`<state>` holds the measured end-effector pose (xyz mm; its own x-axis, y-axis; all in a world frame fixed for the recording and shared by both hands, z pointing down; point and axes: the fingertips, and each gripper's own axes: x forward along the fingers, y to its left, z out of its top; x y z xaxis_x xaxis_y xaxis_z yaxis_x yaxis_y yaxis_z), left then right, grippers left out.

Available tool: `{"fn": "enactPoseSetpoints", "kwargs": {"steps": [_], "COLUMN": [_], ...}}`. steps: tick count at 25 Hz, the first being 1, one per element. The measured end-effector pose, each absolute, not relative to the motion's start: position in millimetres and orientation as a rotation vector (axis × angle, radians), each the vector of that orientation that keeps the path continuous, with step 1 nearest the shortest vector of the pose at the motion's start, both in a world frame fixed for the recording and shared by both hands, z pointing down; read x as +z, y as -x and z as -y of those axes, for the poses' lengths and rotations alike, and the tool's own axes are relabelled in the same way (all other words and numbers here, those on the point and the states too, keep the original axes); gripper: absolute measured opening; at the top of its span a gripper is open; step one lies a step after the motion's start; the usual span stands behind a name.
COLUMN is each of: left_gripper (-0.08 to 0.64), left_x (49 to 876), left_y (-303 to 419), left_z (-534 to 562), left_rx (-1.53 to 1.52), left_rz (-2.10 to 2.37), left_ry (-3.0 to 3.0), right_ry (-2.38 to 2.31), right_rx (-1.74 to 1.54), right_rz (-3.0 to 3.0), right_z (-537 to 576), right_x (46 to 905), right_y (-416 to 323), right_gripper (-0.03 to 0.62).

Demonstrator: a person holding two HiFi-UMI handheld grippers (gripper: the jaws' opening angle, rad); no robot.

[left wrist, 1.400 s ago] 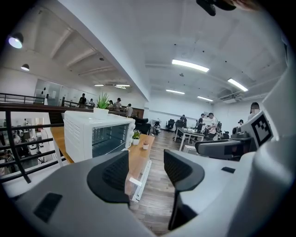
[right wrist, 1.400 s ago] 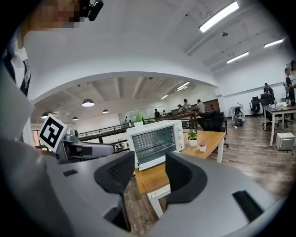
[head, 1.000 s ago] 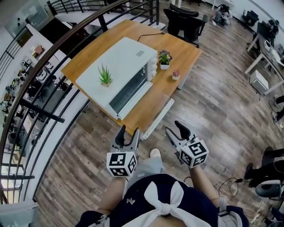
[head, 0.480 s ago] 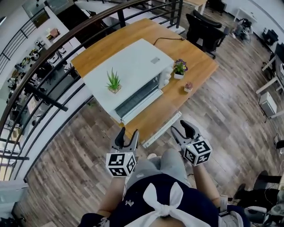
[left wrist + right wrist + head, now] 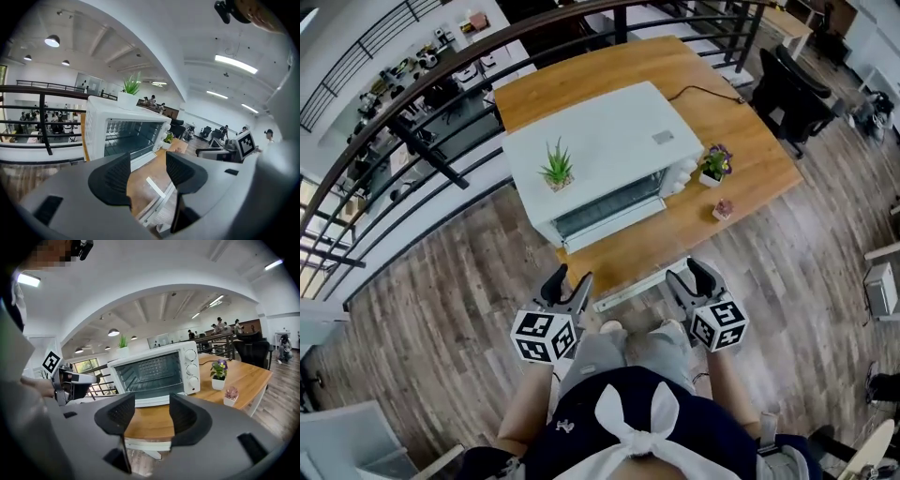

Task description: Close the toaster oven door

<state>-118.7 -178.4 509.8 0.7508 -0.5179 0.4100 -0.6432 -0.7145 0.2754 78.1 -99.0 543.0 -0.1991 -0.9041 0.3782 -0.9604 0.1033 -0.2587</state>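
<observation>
Door [image 5: 614, 232] down at front edge of table [image 5: 675, 220]; you hold left gripper [image 5: 572, 277] wide, right gripper [image 5: 687, 274] opening, both empty, short of it, likely staged to lift it

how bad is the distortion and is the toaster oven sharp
Head view: fisheye bends the railing into an arc, toaster oven sharp. Left gripper view: dark vignetted corners, ceiling light glares. Right gripper view: ceiling bows, toaster oven crisp.

The white toaster oven [image 5: 614, 141] stands on the wooden table [image 5: 581, 80], near the front edge, with three knobs [image 5: 190, 367] down its right side. Its door [image 5: 154, 401] is open — folded down and forward.
</observation>
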Motion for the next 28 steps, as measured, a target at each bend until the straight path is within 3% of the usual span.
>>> {"fn": "enactPoseSetpoints", "kwargs": {"steps": [15,28], "left_gripper": [0.229,0.229], "left_x": [546,621], "left_y": [114,126], "left_z": [140,113], "left_rx": [0.295,0.315], "left_rz": [1.231,1.356], "left_ry": [-2.254,-2.054], "right_ry": [-1.462,-1.251], "right_rx": [0.814,0.935], "right_rz": [2.446,2.352], "right_z": [113,119], "right_x": [570,645], "right_y": [-119,-151], "right_gripper": [0.242,0.244]}}
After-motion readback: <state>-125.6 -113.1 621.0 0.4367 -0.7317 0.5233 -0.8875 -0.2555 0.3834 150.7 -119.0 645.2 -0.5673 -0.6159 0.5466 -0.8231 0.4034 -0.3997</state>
